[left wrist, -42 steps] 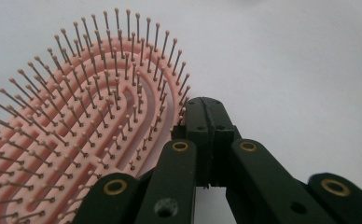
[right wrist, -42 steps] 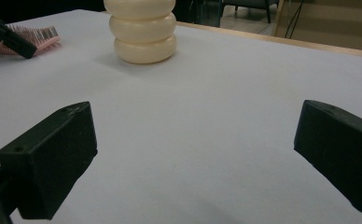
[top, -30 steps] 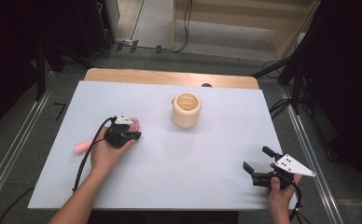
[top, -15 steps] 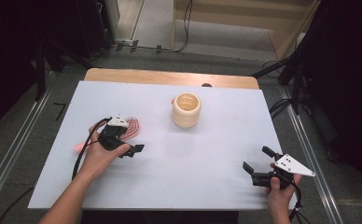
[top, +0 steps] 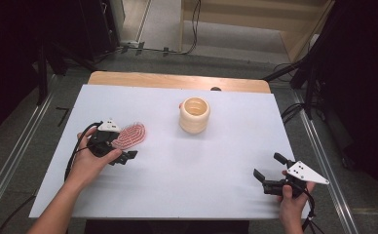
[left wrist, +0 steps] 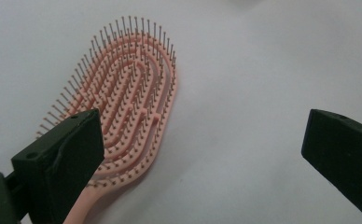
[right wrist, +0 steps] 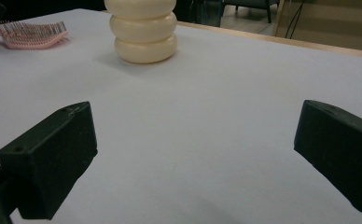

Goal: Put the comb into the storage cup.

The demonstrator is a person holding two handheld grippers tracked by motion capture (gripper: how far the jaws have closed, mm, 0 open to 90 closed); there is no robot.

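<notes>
Your left gripper (top: 123, 157), jaws just opened wide and empty, hovers beside the brush (left wrist: 123, 112), which lies left of the cup (top: 194, 114). Lift clear without snagging the bristles.

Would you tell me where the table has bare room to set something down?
The middle, between the brush, the cream holder and the right gripper, lies bare. It is crowded where the left gripper sits beside the brush.

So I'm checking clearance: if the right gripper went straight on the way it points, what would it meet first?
Bare white table lies ahead between the open jaws of the right gripper. The cream ridged holder stands farther off, left of centre; it probably passes beside it, though depth is hard to judge.
</notes>
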